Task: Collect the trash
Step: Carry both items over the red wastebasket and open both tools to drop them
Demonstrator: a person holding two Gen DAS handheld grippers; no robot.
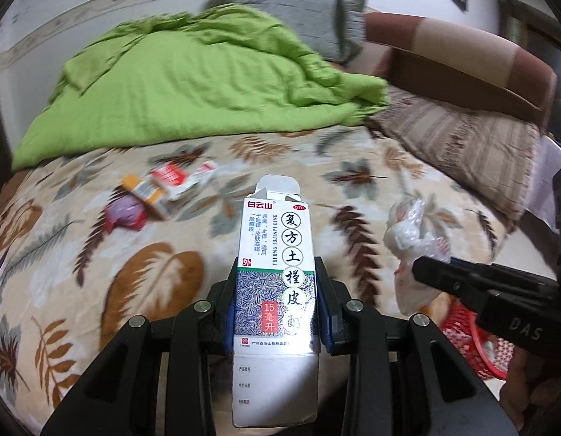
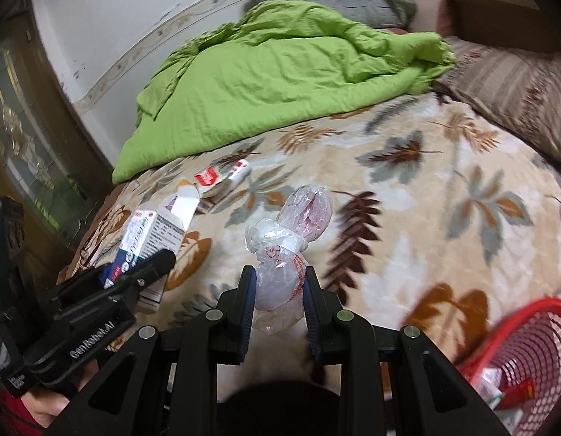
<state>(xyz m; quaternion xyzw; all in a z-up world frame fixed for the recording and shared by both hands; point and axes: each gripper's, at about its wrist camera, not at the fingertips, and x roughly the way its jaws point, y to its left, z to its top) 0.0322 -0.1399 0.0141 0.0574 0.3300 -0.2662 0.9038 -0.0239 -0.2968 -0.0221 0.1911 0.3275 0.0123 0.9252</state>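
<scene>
My left gripper (image 1: 276, 272) is shut on a white medicine box (image 1: 276, 254) with Chinese print and an open top flap, held above the bed; it also shows in the right wrist view (image 2: 153, 236). My right gripper (image 2: 278, 283) is shut on a crumpled clear plastic bag (image 2: 284, 250) with red print, also seen in the left wrist view (image 1: 413, 239). More trash lies on the leaf-patterned blanket (image 1: 98, 254): a red-and-white wrapper (image 1: 171, 176), an orange-and-white box (image 1: 149, 196) and a purple-red wrapper (image 1: 125, 214). A red mesh basket (image 2: 527, 345) with some trash inside stands at the lower right.
A green quilt (image 1: 193, 80) is heaped at the back of the bed. A grey pillow (image 1: 309, 14), a brown striped pillow (image 1: 462, 145) and a brown headboard cushion (image 1: 462, 58) lie to the right. A wall runs behind, with a dark wooden cabinet (image 2: 29, 138) at the left.
</scene>
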